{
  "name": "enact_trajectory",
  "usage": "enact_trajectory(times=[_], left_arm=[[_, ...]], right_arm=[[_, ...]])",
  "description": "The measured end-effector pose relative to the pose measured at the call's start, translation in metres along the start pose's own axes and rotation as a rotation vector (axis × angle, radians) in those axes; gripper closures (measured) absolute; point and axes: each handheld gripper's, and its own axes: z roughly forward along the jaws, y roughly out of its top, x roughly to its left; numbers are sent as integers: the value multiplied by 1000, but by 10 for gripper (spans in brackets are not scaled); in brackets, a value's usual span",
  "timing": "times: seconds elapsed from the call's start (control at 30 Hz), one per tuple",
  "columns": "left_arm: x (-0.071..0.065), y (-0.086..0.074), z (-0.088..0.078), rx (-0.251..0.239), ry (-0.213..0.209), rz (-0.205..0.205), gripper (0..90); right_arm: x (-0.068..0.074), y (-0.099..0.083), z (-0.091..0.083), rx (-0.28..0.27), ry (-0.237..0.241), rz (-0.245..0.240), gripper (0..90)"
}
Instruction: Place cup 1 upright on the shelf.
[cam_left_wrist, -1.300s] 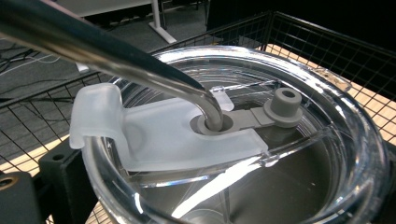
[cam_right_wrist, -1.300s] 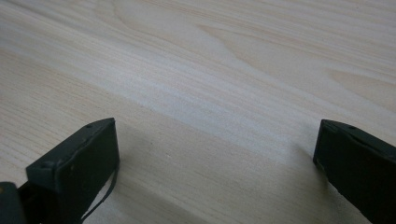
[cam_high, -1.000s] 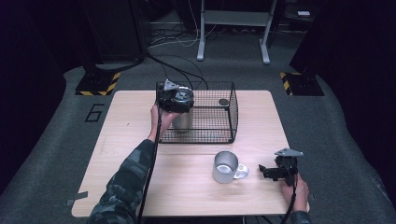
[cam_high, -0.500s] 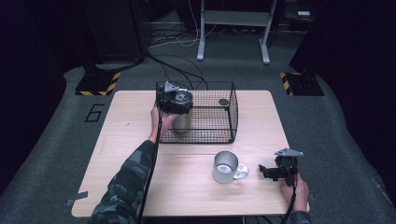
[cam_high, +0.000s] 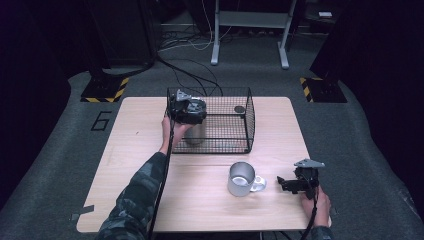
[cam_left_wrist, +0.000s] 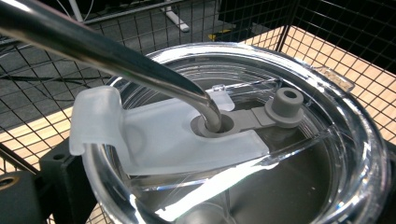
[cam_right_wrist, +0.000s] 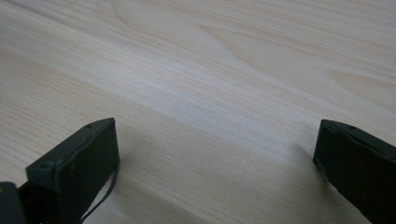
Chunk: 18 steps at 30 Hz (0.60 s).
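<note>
In the high view the left gripper (cam_high: 187, 111) sits just left of centre, at the left end of the black wire basket (cam_high: 247, 120), with the person's left hand (cam_high: 171, 129) beneath it. It is on a steel tumbler (cam_high: 194, 132) standing upright inside the basket's left part. The left gripper view looks down at close range onto the tumbler's clear lid (cam_left_wrist: 327, 93) — a frosted slider tab (cam_left_wrist: 154, 135) crosses it, and a bent metal straw (cam_left_wrist: 116, 56) enters from the upper left of the frame and drops through a grey grommet at centre. One black finger (cam_left_wrist: 65, 182) shows at the lower left, against the tumbler's rim; the fingers appear closed on the tumbler.

At the lower right of the high view the right gripper (cam_high: 290, 184) lies low over the wooden surface (cam_high: 135, 165), held by the right hand (cam_high: 316, 200). Its own view shows the two fingers (cam_right_wrist: 79, 163) spread wide apart over bare wood, holding nothing.

A steel mug (cam_high: 241, 179) with a handle stands on the surface just left of the right gripper, below the basket. A small dark round object (cam_high: 239, 109) lies in the basket's upper right part.
</note>
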Motion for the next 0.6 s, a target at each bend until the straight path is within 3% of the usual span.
enact_trajectory(times=[0.13,0.27,0.47,0.6], left_arm=[[-2,-3,-5,22,-1,35,36],[0,-6,-8,19,-7,21,36],[-4,-5,-9,36,3,48,35],[-4,-5,-9,31,5,32,35]], right_arm=[[0,0,0,0,0,-1,0],[0,0,0,0,0,-1,0],[0,0,0,-1,0,0,0],[0,0,0,0,0,-1,0]])
